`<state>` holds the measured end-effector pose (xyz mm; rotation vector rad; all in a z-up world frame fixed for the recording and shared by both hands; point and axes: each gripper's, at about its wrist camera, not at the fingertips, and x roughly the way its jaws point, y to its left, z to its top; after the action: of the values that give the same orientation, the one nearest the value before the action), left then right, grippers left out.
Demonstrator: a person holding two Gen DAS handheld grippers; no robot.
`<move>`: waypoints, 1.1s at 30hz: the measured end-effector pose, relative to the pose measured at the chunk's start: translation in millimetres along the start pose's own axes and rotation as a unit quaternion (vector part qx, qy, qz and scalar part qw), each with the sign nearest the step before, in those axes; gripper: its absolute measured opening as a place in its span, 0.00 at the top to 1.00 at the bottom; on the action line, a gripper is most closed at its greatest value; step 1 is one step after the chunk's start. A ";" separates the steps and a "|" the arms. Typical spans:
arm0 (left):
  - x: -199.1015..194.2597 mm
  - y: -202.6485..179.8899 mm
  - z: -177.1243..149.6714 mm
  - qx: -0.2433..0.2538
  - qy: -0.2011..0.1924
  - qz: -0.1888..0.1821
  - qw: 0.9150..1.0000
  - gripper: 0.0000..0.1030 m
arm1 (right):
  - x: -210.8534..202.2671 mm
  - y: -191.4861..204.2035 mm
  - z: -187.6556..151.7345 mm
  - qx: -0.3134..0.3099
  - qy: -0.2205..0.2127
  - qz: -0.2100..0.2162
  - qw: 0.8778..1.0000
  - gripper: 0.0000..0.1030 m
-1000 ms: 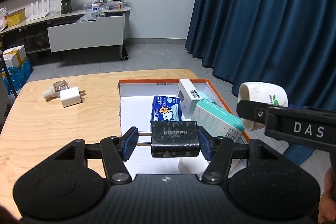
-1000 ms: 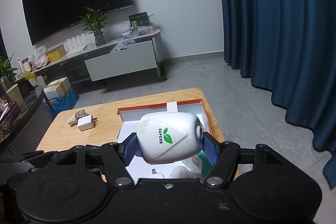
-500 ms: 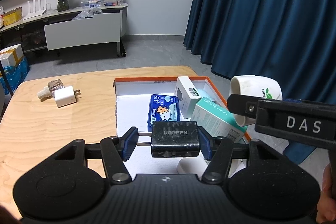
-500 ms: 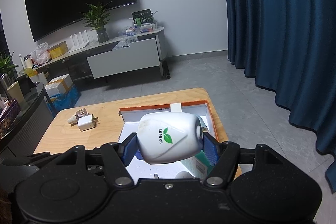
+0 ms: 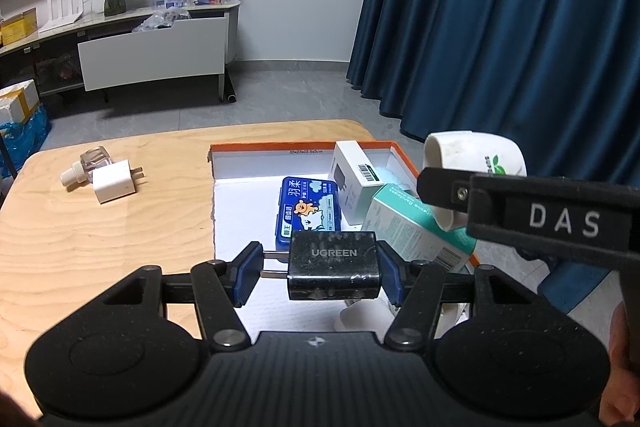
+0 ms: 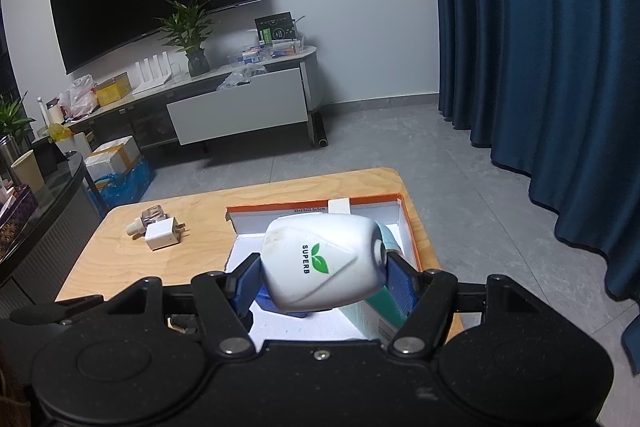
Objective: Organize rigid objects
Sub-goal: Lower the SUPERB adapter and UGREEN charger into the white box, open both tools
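My left gripper [image 5: 320,277] is shut on a black UGREEN charger [image 5: 333,265], held above the near part of an orange-rimmed box [image 5: 272,149]. My right gripper [image 6: 322,281] is shut on a white SUPERB device [image 6: 322,263], held above the same box [image 6: 280,207]; it also shows in the left wrist view [image 5: 476,163] at the right. In the box lie a blue tissue pack [image 5: 308,211], a white carton [image 5: 358,173] and a teal carton [image 5: 416,227]. A white plug adapter [image 5: 116,185] and a small clear bottle [image 5: 86,165] lie on the table's left.
The wooden table [image 5: 80,247] ends just beyond the box on the right. Blue curtains [image 5: 500,27] hang at the right. A TV cabinet [image 6: 236,107] with clutter stands across the grey floor. A dark counter [image 6: 40,227] stands to the left.
Both grippers have shifted slightly toward the box while keeping their objects. The right gripper with the white device now sits closer in the left wrist view.
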<state>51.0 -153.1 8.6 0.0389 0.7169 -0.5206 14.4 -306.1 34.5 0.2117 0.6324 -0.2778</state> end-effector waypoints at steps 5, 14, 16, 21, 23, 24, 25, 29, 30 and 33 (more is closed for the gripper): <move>5.8 -0.2 0.9 -0.001 0.004 -0.003 1.000 0.41 | 9.5 -2.9 5.4 0.000 0.004 0.002 1.000 0.24; 17.9 0.1 2.7 -0.003 0.012 -0.005 1.000 0.41 | 25.8 -7.9 11.0 0.001 0.010 0.001 1.000 0.24; 21.0 0.6 2.8 -0.004 0.015 -0.005 1.000 0.41 | 30.8 -7.3 13.0 -0.002 0.013 0.001 1.000 0.24; 26.9 1.1 3.9 -0.006 0.019 -0.007 1.000 0.41 | 39.7 -9.6 20.2 0.000 0.008 -0.002 1.000 0.24; 28.9 1.7 4.5 -0.007 0.020 -0.007 1.000 0.41 | 44.7 -11.4 24.9 0.001 0.006 -0.005 1.000 0.25; 29.8 1.4 4.5 -0.008 0.021 -0.006 1.000 0.41 | 48.1 -11.6 27.5 0.001 0.007 -0.005 1.000 0.25; 30.9 1.3 4.8 -0.008 0.022 -0.007 1.000 0.41 | 50.8 -12.5 29.2 0.003 0.006 -0.003 1.000 0.25; 35.0 0.0 5.2 -0.007 0.022 -0.008 1.000 0.41 | 57.0 -17.5 36.9 0.016 -0.010 0.006 1.000 0.33; 35.6 -0.2 5.5 -0.008 0.023 -0.009 1.000 0.41 | 59.5 -19.4 38.8 0.020 -0.010 0.004 1.000 0.33; 37.4 -0.8 5.7 -0.006 0.023 -0.009 1.000 0.41 | 61.4 -22.3 41.4 0.021 -0.014 -0.011 1.000 0.33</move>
<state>77.8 -171.5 -10.7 0.0337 0.7651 -0.5341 77.4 -350.3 27.5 0.2419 0.6015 -0.3146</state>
